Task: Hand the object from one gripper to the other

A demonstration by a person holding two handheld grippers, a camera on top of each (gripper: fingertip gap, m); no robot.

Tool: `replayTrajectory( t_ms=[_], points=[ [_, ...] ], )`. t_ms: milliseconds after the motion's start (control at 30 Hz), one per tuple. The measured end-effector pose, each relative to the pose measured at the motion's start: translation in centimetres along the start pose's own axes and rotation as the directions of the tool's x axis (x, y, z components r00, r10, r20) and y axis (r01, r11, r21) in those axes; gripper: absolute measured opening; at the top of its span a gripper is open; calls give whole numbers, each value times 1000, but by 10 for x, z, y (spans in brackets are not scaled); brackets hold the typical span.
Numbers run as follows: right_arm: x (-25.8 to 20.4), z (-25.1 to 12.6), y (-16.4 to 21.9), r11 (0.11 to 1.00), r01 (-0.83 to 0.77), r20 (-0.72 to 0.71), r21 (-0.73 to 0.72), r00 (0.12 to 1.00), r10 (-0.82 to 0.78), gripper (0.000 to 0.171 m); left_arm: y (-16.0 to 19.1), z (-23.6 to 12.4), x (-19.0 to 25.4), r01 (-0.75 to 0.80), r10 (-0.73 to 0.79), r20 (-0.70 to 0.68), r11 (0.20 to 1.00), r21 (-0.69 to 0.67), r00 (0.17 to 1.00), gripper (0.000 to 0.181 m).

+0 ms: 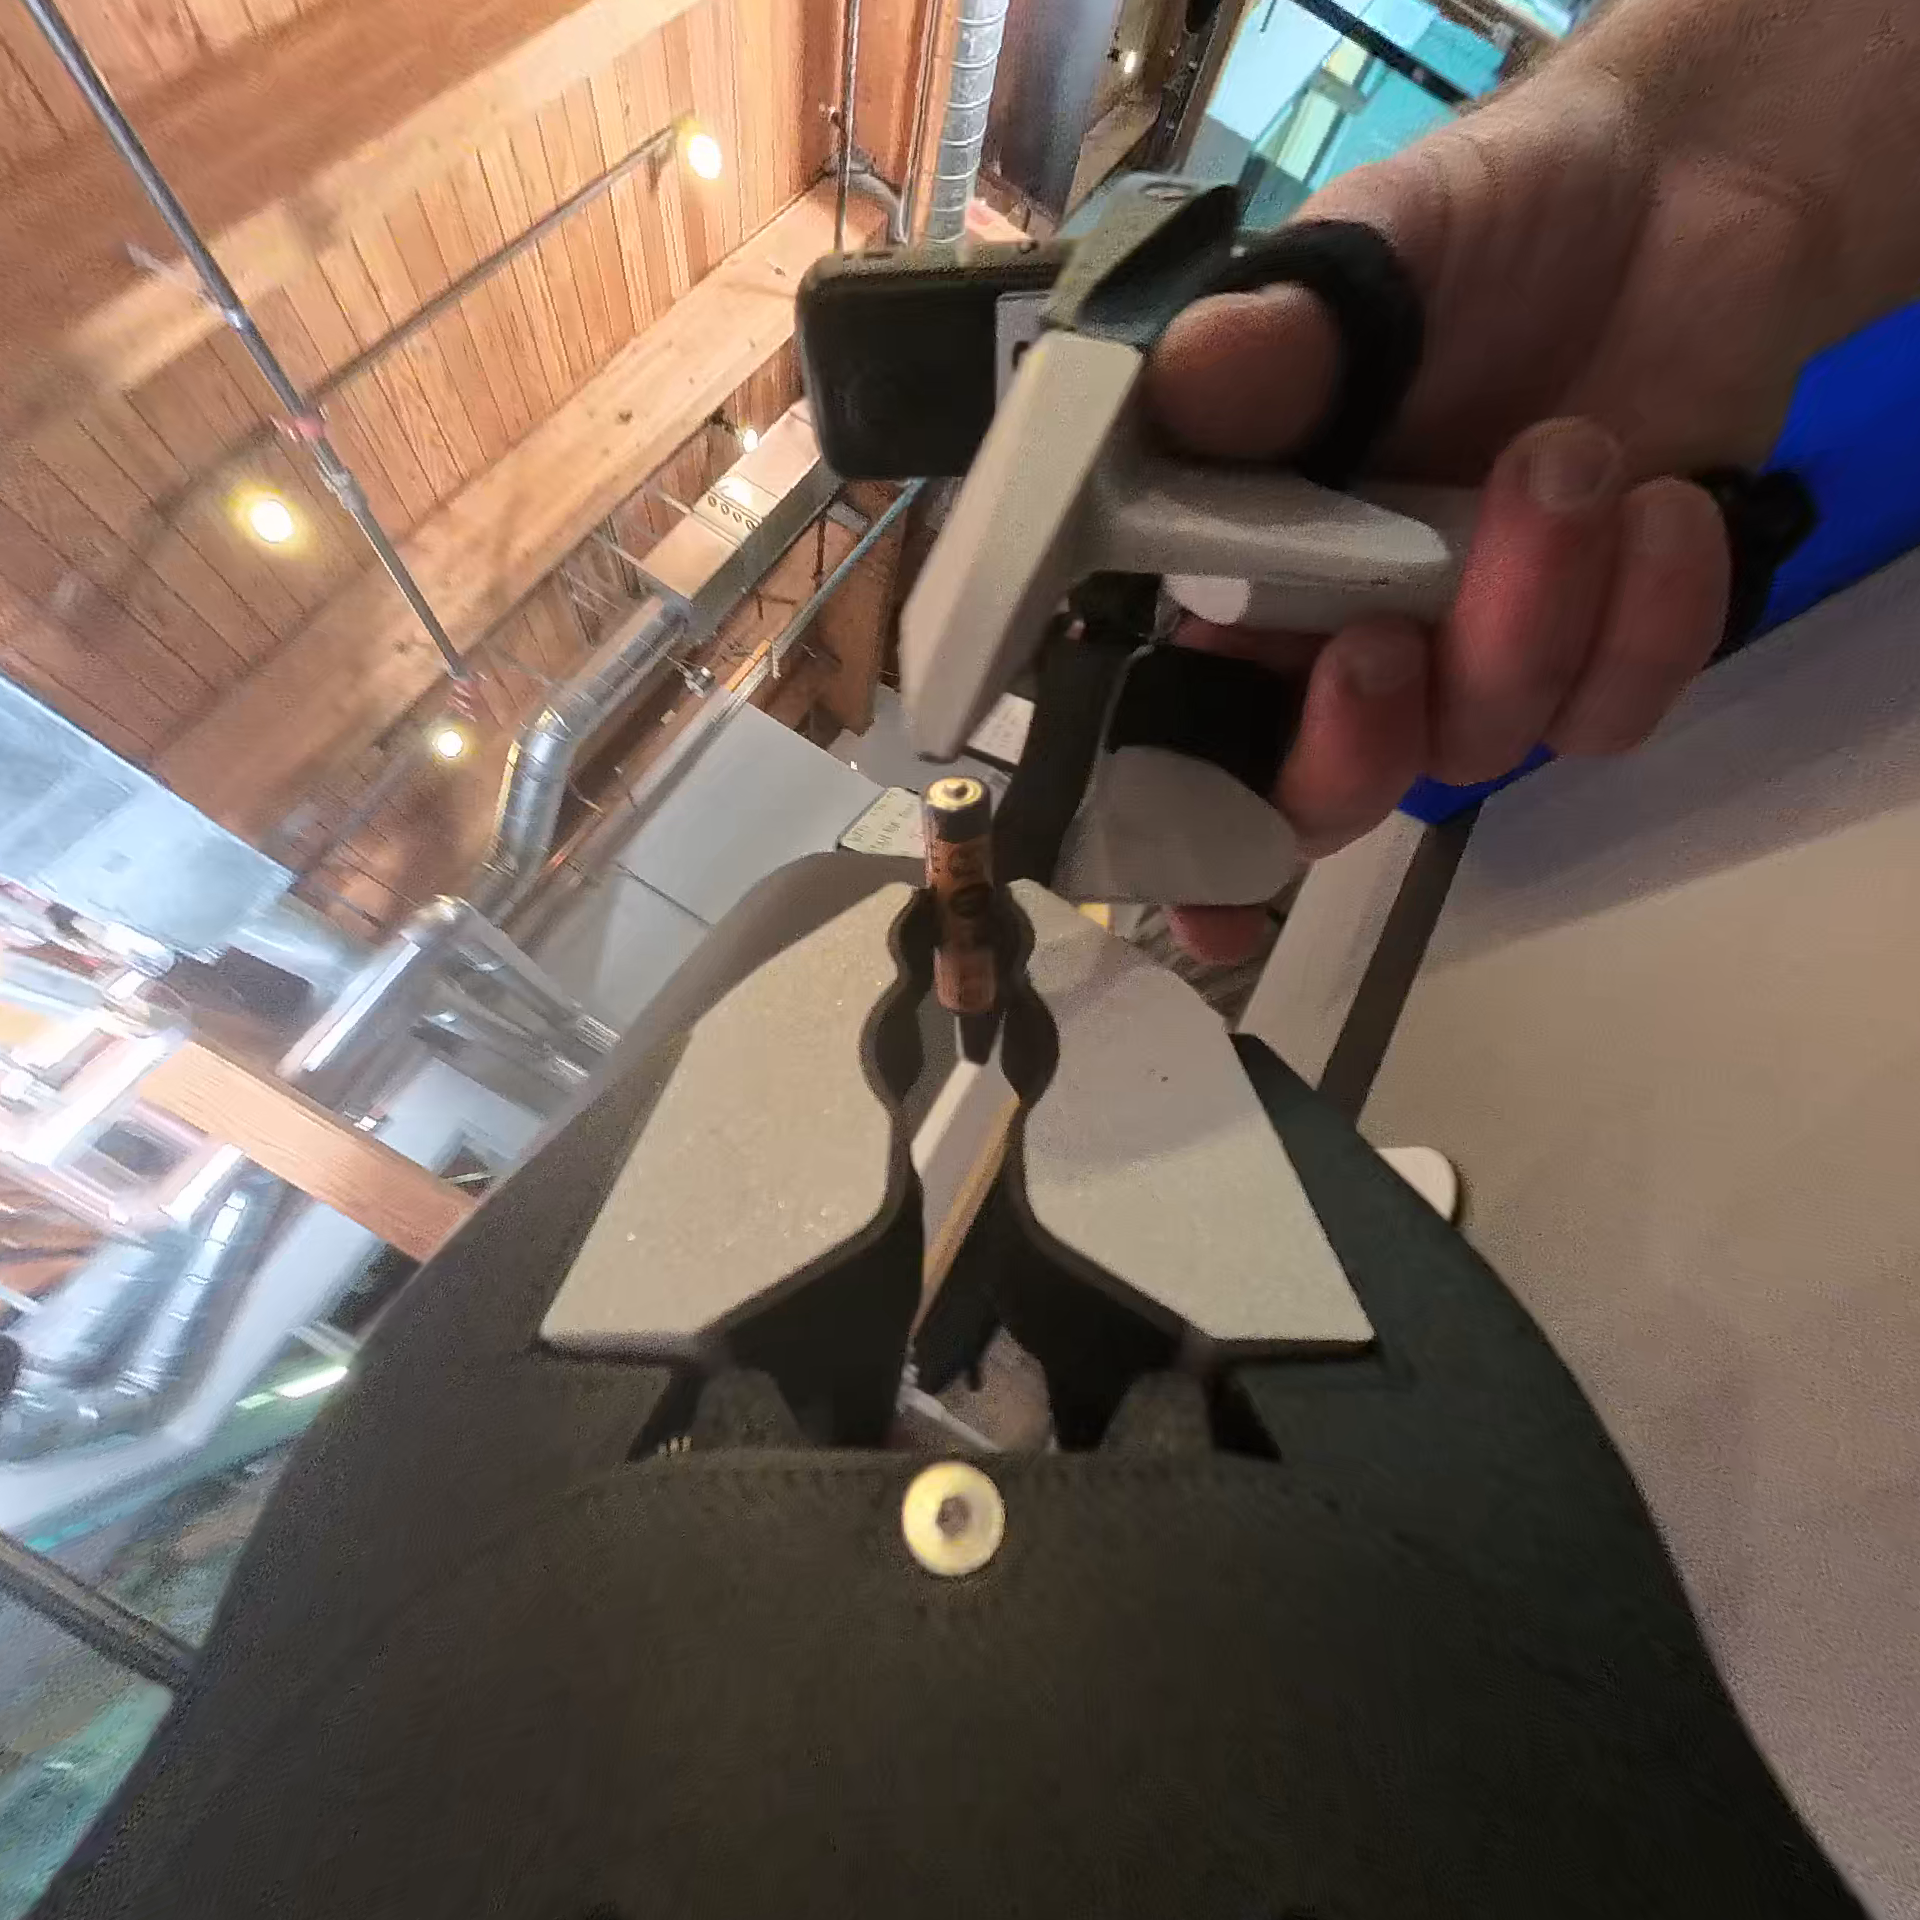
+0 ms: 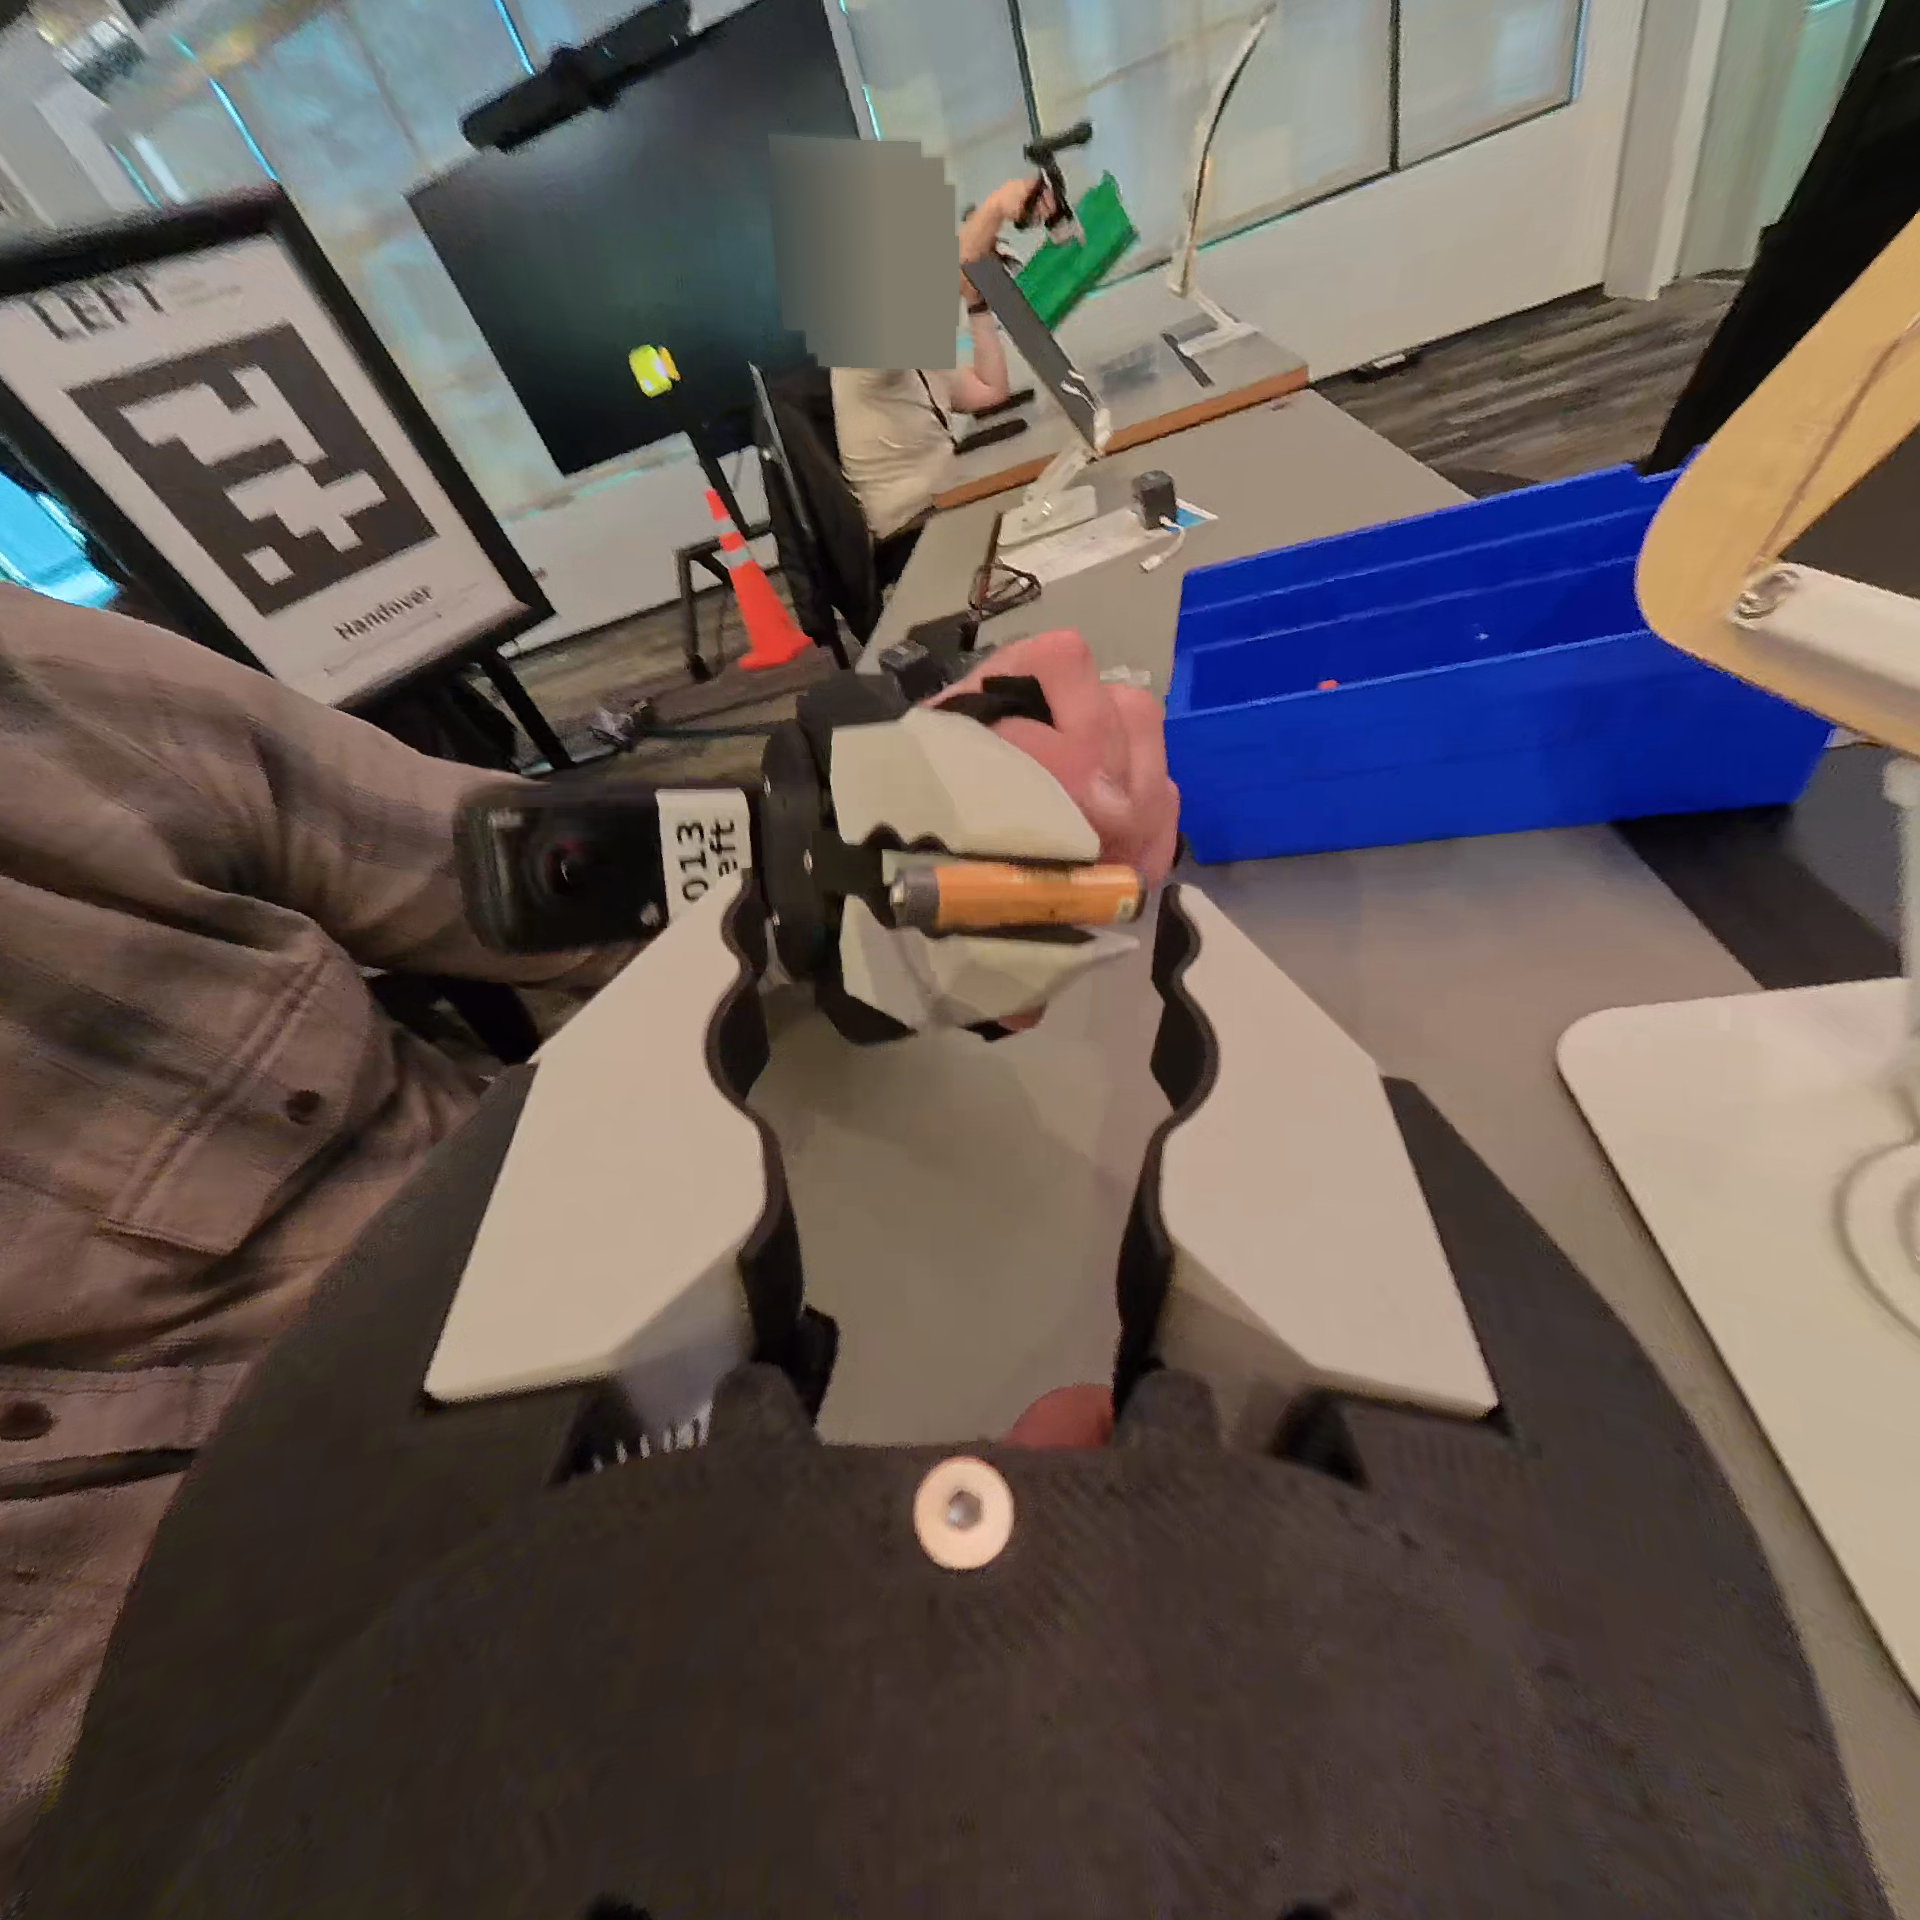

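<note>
A small copper-and-black battery (image 1: 961,902) stands gripped between the tips of my left gripper (image 1: 961,914), which is shut on it. In the right wrist view the same battery (image 2: 1013,896) lies sideways in the left gripper (image 2: 977,883), held in a hand just beyond my fingertips. My right gripper (image 2: 951,935) is open and empty, its fingers (image 2: 644,1122) spread wide on either side of the battery's level, a little short of it. In the left wrist view the right gripper (image 1: 1023,665) hangs open just above the battery, held by a hand (image 1: 1558,436).
A blue plastic bin (image 2: 1455,686) stands on the grey table (image 2: 1403,956) to the right. A white lamp base (image 2: 1745,1195) sits at the right edge. A framed marker sign (image 2: 239,447) stands at left. Another person sits at a far table; an orange cone (image 2: 758,603) stands on the floor. Left and right tips are no more than a few centimetres apart.
</note>
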State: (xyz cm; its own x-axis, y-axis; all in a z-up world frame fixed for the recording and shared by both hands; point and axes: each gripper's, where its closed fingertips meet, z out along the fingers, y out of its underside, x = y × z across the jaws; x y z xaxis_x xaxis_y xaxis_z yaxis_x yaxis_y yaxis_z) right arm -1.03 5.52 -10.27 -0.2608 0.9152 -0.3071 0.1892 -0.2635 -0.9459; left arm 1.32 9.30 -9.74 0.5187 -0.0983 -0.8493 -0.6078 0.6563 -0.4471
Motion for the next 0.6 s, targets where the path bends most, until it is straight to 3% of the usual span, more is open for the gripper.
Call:
replayTrajectory(
  t_ms=[267, 600],
  points=[
    [0, -4, 0, 999, 41, 3, 11, 999, -41, 46, -10, -1, 3, -99, 98, 25, 995, 28, 995, 10],
    [-3, -3, 3, 998, 68, 23, 4, 997, -68, 45, -13, -2, 2, -99, 98, 24, 994, 46, 995, 11]
  ],
)
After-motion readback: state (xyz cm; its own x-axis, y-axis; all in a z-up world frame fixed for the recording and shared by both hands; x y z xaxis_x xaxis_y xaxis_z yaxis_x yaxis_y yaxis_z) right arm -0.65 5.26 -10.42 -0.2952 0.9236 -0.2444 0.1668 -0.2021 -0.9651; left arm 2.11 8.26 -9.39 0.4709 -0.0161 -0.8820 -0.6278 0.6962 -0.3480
